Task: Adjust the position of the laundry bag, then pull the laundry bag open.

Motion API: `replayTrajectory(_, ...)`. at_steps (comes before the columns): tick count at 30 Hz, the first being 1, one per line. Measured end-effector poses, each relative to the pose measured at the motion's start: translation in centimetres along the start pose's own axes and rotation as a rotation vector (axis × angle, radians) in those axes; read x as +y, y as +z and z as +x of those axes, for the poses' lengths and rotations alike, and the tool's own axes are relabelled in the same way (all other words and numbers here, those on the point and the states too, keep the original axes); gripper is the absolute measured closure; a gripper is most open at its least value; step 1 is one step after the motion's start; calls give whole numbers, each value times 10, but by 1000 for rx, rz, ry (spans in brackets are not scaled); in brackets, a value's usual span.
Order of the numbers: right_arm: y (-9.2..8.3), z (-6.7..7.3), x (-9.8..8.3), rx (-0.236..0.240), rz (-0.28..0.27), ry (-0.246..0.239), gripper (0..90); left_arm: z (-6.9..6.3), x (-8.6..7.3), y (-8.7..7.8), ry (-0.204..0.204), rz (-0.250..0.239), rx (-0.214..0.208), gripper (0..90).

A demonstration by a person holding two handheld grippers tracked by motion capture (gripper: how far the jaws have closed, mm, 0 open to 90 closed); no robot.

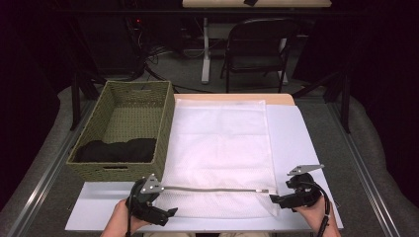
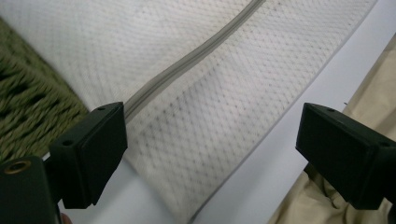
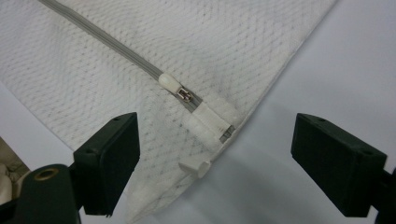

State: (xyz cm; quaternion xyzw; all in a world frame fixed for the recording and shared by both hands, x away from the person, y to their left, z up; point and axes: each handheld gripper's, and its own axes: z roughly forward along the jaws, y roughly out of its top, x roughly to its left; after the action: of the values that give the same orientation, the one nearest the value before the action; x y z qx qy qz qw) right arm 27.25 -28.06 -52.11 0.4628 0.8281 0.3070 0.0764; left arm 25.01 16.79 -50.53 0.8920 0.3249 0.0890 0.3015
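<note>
Both tongs are spread wide with nothing pinched: the left gripper (image 1: 170,211) sits at the near left corner of the white mesh bag (image 1: 220,148), the right gripper (image 1: 272,199) at the near right corner. The bag lies flat on the white sheet (image 1: 301,148), a fine dotted weave, slightly see-through. A grey zipper (image 1: 212,189) runs across its near end, closed, with the slider (image 3: 173,85) at the right end by a white tab. Farther left, right beside it, stands a green woven basket (image 1: 123,106) holding dark cloth (image 1: 116,150).

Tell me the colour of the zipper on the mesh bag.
Grey, against the white mesh bag; the zipper shows best in the right gripper view.
</note>
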Motion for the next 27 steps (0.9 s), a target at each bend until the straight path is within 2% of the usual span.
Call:
replayTrajectory(5,5,-5,-2,-1,17,11,165,-3,10,12,30,11,2,90)
replayTrajectory(11,9,-5,0,-13,17,25,204,-4,12,22,39,1,5,77)
replayTrajectory(14,9,-4,1,-14,26,22,215,-4,10,23,28,-11,3,66)
replayTrajectory(20,11,-6,1,-15,30,24,244,-4,7,21,39,-33,28,52)
replayTrajectory(27,15,-8,2,0,32,29,337,-2,5,19,40,-45,47,53)
